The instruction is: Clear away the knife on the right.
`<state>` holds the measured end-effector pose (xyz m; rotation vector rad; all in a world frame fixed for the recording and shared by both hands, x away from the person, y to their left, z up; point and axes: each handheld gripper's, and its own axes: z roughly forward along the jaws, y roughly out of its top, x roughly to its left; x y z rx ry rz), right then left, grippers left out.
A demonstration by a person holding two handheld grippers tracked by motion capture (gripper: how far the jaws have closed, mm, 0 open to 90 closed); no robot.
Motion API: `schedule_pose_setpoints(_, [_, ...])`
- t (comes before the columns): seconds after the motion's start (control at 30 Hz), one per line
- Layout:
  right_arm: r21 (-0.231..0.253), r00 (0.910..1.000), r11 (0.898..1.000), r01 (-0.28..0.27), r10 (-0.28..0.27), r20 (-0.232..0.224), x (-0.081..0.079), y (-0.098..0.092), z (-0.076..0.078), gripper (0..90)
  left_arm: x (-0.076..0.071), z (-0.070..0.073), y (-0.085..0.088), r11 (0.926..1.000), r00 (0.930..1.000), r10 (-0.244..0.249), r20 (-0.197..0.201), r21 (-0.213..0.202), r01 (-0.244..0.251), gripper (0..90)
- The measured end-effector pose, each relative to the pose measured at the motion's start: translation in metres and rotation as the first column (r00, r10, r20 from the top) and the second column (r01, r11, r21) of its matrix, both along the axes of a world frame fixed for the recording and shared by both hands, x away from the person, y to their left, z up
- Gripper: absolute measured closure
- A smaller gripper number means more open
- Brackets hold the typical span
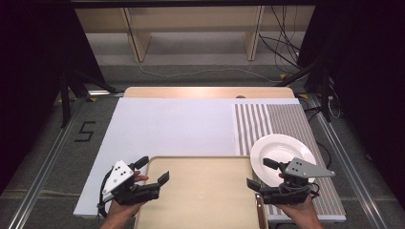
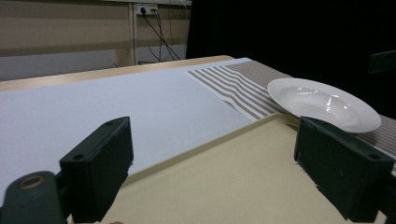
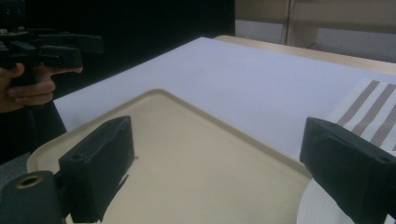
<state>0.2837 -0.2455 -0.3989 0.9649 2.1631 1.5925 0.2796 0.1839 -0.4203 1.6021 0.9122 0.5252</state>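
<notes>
A large white sheet (image 1: 172,129) covers most of the table (image 1: 205,91), and it lies ahead of both grippers. On the floor, to the left of the table and farther away than the left gripper, a black mark shaped like the number 5 (image 1: 85,131) can be read; no other writing is legible.

Between the two grippers lies a beige tray (image 1: 200,195), which is empty. The left gripper (image 1: 150,172) is at the left edge of the tray, with the jaws wide apart and nothing between them; one jaw tip is over the tray corner. In the left gripper view the tray (image 2: 224,182) is just below and ahead of the jaws.

A striped brown and white placemat (image 1: 282,124) is ahead of the right gripper (image 1: 258,172) and under it. On the mat, just ahead of this gripper, rests a white plate (image 1: 277,148), whose near rim the gripper covers. The right gripper also has its jaws spread apart, and it holds nothing.

A brown handle-like object (image 1: 260,210) lies at the tray's right edge, just beside the right hand (image 1: 298,210); what it is cannot be told.
</notes>
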Motion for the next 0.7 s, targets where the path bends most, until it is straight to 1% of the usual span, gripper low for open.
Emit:
schedule_pose_setpoints(0.1, [-0.001, 0.9999, 1.000, 0.014, -0.014, 0.008, -0.002, -0.003, 0.000, 11.0, 0.000, 0.000, 0.000, 1.0000, 1.0000, -0.003, -0.002, 0.000, 0.003, 11.7])
schedule_pose_setpoints(0.23, [0.011, 0.9996, 1.000, 0.021, -0.021, 0.021, -0.004, -0.007, -0.001, 10.9, 0.000, 0.000, 0.000, 1.0000, 0.9999, -0.010, -0.005, 0.001, 0.010, 11.7])
schedule_pose_setpoints(0.43, [0.007, 0.9992, 0.999, 0.033, -0.034, 0.022, -0.008, -0.010, -0.004, 10.6, 0.000, -0.001, -0.001, 0.9999, 0.9999, -0.014, -0.009, 0.003, 0.014, 11.6])
schedule_pose_setpoints(0.63, [0.007, 0.9993, 0.999, 0.033, -0.033, 0.017, -0.010, -0.015, -0.007, 10.0, 0.000, -0.001, -0.001, 0.9998, 0.9998, -0.019, -0.011, 0.010, 0.019, 11.4])
schedule_pose_setpoints(0.7, [0.008, 0.9989, 0.999, 0.039, -0.039, 0.024, -0.011, -0.016, -0.008, 10.0, 0.000, -0.001, -0.001, 0.9997, 0.9997, -0.021, -0.013, 0.011, 0.022, 11.3])
